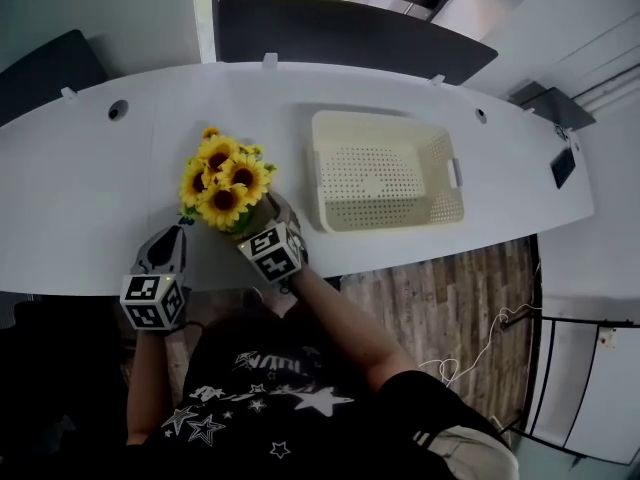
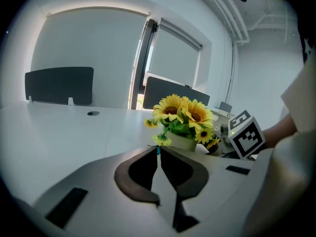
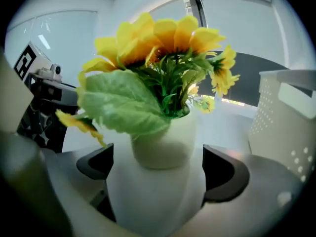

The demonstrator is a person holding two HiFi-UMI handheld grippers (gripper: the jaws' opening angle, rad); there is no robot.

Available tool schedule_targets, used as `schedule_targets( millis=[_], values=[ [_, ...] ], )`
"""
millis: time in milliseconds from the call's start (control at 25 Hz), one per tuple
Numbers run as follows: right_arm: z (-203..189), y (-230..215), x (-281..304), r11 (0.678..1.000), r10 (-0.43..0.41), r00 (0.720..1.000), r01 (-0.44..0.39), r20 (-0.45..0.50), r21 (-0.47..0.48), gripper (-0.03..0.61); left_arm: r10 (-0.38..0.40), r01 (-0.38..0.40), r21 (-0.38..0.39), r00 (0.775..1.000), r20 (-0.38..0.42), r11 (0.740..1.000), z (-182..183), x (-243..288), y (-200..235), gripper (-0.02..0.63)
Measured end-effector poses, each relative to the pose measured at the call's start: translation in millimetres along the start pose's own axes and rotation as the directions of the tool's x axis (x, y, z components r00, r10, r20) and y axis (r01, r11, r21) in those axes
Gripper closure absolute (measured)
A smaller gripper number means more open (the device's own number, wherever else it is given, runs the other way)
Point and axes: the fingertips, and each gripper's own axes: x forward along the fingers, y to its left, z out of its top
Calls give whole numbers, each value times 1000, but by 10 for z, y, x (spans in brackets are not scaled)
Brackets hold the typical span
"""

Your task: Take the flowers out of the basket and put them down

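A bunch of yellow sunflowers in a small white pot stands on the white table, left of the cream perforated basket. The basket holds nothing. My right gripper is at the pot's near side, open, with the pot between its jaws and a gap on each side. My left gripper rests at the table's front edge just left of the flowers. It is shut with nothing in it. The right gripper's marker cube shows beside the pot.
The basket's wall rises close on the right of the pot. Dark chair backs stand behind the table. Round cable holes sit along the far edge. Wooden floor lies below the front edge.
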Motion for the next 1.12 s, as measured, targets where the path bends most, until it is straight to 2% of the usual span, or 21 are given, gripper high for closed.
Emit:
schedule_targets(
  millis=[160,400,640,760,1040,1120],
  values=[
    [-117,111,-170,999,28,1000,-28,0,17,51,-16,16,0,1000,-14,1000,-96,8,-113,584],
    [-119,193,-449,997,55,995,-51,85,-53,52,-5,5,23,1000,-1,1000,-131,-94,-405,584],
    [-216,235,-755,980,180,976,-167,121,-110,54,1,-2,50,1000,23,999,-132,-32,-830,584],
    [-280,173,-970,974,216,965,-202,148,-103,58,-10,7,71,999,46,997,-48,55,-1110,584],
    [-651,-126,-1733,972,214,960,-190,182,-139,110,-28,22,97,998,59,995,-68,100,-1911,584],
    [-789,-247,-1988,975,210,956,-189,207,-113,156,-27,18,108,997,76,994,-66,83,-2154,584]
  ],
)
